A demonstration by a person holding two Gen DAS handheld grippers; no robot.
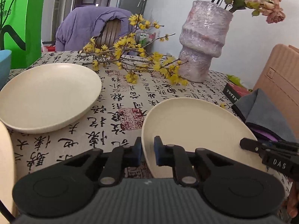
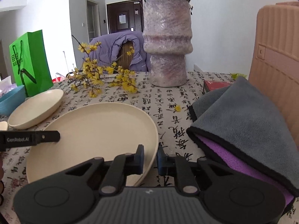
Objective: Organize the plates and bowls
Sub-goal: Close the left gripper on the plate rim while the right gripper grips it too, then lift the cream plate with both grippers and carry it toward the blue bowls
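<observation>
— Cream is the colour of the flat plate (image 2: pixel 93 130), and it is gripped at two opposite edges: the left claw (image 1: pixel 147 153) is clamped on its left rim, the right claw (image 2: pixel 150 157) on its right rim, each with one pad above the rim and one below.

— Where is the plate placed?

— On the printed tabletop (image 1: pixel 115 100), in front of the wrapped vase (image 2: pixel 167 43), with the grey towel (image 2: pixel 243 121) just beside it on the right. A second, deeper cream dish (image 1: pixel 48 97) is seen well to the left of the vase, near the green bag (image 2: pixel 30 61).

— How should the lift be done well?

— Both rims are best raised together and kept level, so that the plate is not twisted between the two grips. The towel's edge and the yellow blossom branch (image 1: pixel 130 59) lying in front of the vase should be cleared.

— And its direction?

— No long axis can be named; the plate is round. It is seen face up, possibly tipped slightly, and whether it is already lifted off the cloth cannot be told.
</observation>
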